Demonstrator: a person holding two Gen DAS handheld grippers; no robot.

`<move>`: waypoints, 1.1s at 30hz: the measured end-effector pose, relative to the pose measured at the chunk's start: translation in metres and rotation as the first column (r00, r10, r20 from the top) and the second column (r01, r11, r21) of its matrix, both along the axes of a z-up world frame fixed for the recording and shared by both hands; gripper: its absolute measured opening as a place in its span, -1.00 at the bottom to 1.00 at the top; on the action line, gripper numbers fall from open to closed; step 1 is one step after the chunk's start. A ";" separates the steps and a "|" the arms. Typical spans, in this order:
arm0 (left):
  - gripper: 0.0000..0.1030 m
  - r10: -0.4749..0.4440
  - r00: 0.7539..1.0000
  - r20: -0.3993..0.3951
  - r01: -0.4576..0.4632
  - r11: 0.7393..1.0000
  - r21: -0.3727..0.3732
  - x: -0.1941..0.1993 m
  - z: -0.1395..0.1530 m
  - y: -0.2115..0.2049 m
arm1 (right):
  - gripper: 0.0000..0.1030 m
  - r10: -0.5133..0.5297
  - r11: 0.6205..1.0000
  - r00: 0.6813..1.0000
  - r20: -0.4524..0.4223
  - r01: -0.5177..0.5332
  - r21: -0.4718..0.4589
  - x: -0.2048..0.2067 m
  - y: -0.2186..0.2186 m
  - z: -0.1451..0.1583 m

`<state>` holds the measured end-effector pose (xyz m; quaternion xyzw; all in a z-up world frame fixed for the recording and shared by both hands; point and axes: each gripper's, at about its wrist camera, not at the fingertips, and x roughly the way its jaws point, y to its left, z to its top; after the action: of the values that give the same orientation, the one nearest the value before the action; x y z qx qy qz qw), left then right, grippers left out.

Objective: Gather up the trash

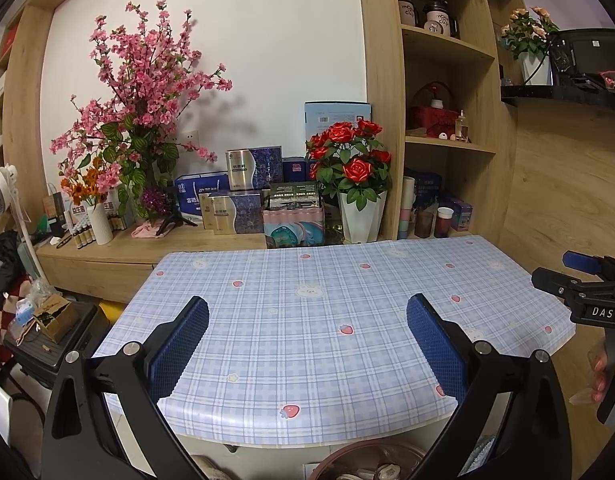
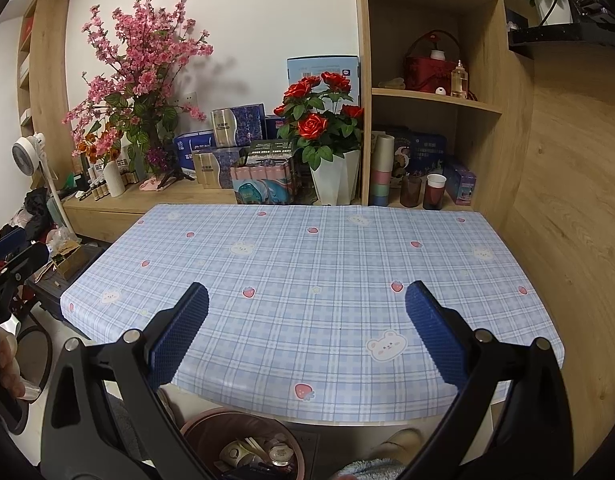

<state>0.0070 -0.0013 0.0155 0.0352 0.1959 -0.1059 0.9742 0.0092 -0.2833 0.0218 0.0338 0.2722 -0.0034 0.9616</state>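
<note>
Left gripper (image 1: 307, 340) spread wide, right gripper (image 2: 306, 330) too — trash bin (image 2: 243, 446) below table (image 2: 307, 248) edge

both wrist views face the table (image 1: 307, 320) side by side.

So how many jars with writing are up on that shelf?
2: the left jar and the right jar, side by side on the high shelf. More could be hidden above.
</note>
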 end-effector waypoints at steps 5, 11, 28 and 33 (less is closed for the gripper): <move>0.88 0.000 1.000 0.001 0.000 1.000 0.001 0.000 0.000 0.000 | 0.89 -0.001 1.000 1.000 0.000 0.001 0.000 0.000 0.000 0.000; 0.88 0.001 1.000 -0.001 -0.001 1.000 0.001 0.000 0.000 0.001 | 0.89 0.000 1.000 1.000 0.000 0.000 -0.002 0.000 0.000 0.000; 0.88 0.003 1.000 -0.001 -0.003 1.000 -0.001 0.000 0.001 0.004 | 0.89 0.000 1.000 1.000 0.001 0.000 -0.003 0.000 0.000 0.001; 0.88 0.008 1.000 0.003 -0.008 1.000 -0.003 0.000 0.001 0.011 | 0.89 0.001 1.000 1.000 0.000 -0.001 -0.004 0.000 0.000 0.000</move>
<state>0.0073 0.0097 0.0167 0.0334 0.1944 -0.1023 0.9750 0.0091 -0.2829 0.0223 0.0319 0.2721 -0.0034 0.9617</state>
